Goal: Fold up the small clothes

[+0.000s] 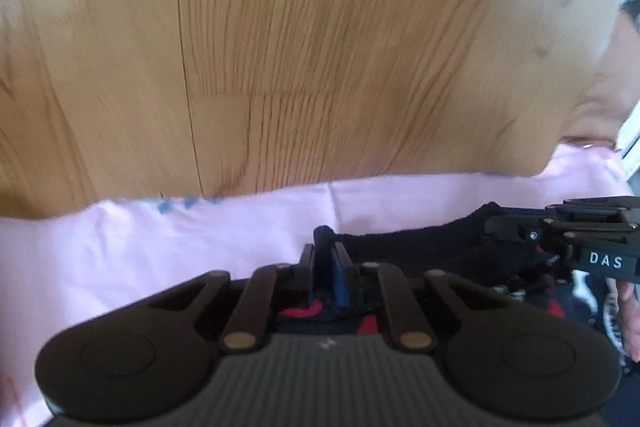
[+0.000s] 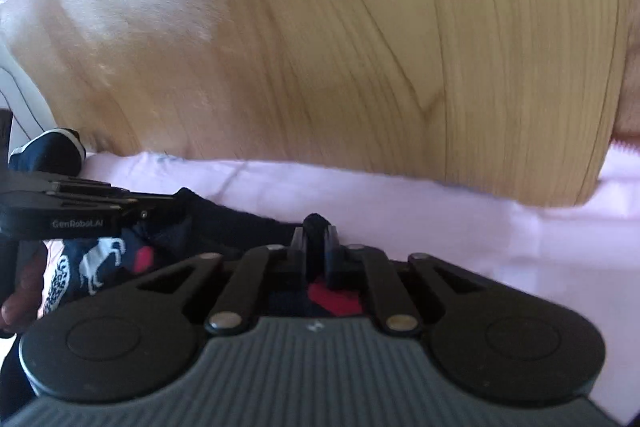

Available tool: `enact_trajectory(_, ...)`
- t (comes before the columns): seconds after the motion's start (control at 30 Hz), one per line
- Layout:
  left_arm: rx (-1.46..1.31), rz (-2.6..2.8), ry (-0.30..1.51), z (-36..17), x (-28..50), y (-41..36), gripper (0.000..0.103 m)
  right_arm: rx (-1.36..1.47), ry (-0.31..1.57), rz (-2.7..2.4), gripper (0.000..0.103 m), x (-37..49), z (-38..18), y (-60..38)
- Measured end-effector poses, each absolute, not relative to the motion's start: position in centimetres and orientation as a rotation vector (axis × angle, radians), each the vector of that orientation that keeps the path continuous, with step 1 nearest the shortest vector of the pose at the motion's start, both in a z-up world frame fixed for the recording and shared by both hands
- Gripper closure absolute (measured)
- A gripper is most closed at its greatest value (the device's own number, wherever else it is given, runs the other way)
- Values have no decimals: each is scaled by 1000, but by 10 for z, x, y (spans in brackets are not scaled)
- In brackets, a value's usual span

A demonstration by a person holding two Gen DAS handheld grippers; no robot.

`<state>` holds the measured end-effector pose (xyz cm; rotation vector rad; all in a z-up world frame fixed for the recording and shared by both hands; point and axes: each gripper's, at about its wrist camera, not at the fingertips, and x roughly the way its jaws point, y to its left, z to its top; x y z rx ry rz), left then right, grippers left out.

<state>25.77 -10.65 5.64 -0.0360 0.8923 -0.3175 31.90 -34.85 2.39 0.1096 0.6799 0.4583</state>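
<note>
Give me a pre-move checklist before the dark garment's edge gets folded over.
1. Left gripper jaws pinch the dark garment edge: ok.
2. Right gripper jaws pinch the same edge: ok.
3. Edge taut between the two grips: cannot tell, blurred.
4. Pink cloth lies under the garment, not caught in either jaws: cannot tell.
5. Wooden table ahead offers bare landing space: ok.
</note>
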Motion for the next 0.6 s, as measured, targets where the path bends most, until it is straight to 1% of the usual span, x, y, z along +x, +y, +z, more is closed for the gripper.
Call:
enact_trajectory(0.1, -64, -350, 812, 90, 218, -102, 94, 125, 608, 470, 93, 288, 52, -351)
enact_trajectory(0.2, -40, -385, 704, 122, 160, -97, 94, 91, 512, 485, 93, 235, 82, -354)
enact_trajectory(0.33, 0, -435, 587, 142, 77, -94, 94, 55, 406, 521, 93, 153, 102, -361)
enact_trajectory(0.47, -11, -478, 558, 131, -10, -80, 94, 37, 367, 537, 93, 71, 87, -369)
enact_trajectory(0.6, -32, -499, 624, 98, -65, -75, 94, 28, 360, 503, 93, 7, 41, -365)
